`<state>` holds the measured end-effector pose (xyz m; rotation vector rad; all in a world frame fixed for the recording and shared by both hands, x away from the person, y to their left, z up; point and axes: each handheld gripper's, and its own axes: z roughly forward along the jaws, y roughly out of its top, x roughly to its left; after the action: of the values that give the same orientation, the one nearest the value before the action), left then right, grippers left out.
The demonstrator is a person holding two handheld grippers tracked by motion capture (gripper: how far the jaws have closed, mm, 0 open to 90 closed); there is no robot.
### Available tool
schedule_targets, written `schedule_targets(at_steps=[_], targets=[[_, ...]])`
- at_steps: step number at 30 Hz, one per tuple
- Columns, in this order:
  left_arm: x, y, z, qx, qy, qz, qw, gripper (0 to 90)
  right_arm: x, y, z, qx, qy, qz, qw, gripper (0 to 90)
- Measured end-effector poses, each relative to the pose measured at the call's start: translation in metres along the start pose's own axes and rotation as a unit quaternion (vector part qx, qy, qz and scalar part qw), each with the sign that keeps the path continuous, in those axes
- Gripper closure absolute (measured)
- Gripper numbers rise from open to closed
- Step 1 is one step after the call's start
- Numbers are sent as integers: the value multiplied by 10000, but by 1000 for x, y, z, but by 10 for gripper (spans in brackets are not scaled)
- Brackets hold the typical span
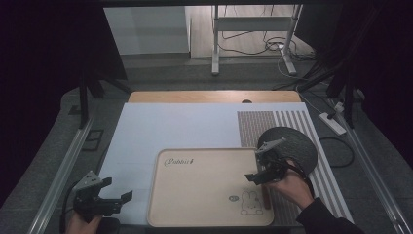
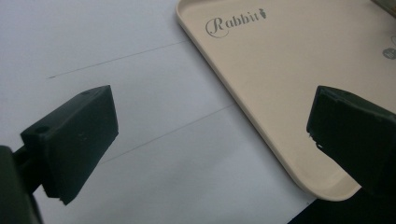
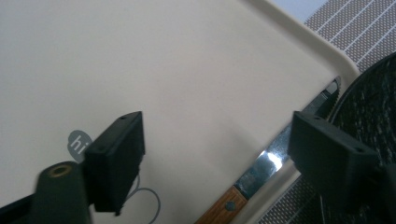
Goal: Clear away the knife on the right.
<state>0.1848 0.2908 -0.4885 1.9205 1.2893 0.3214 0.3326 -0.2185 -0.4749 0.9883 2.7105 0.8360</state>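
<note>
- Dark room around a table topped with a white sheet (image 1: 185, 126); grey floor, a metal stand and cables beyond the far edge.
- Beige tray (image 1: 204, 195) near the front edge of the sheet, printed "Rabbit" at its far left corner and a rabbit drawing at its near right.
- Striped mat (image 1: 292, 122) just right of tray, with a dark round plate (image 1: 297, 146) on it, beside tray's far right corner.
- Knife (image 3: 261, 168) along tray's right rim, inside tray: wooden handle toward the near side, blade pointing toward the plate.
- Right gripper (image 1: 265, 163) above tray's right edge, jaws wide apart, holding nothing; knife blade showing between them in the right gripper view.
- Left gripper (image 1: 109, 195) well left of tray, over the sheet, jaws wide open and empty; tray's near left corner (image 2: 327, 186) close to one jaw in the left gripper view.
</note>
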Motion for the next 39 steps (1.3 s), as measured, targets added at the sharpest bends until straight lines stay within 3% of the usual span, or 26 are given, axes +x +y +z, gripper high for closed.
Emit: schedule_targets(at_steps=[6, 11, 32, 39], targets=[[0, 0, 0, 4, 2, 0, 10000, 21, -1, -4, -2, -183, -190, 81, 9996, 29], [0, 0, 0, 4, -2, -3, 10000, 21, -2, -8, -8, -292, -348, 85, 9989, 6], [0, 0, 0, 2, -10, -11, 10000, 21, -12, -43, -40, -646, -696, 551, 9940, 0], [1, 0, 0, -7, -11, -20, 10000, 21, -12, -57, -50, -793, -847, 701, 9908, 0]])
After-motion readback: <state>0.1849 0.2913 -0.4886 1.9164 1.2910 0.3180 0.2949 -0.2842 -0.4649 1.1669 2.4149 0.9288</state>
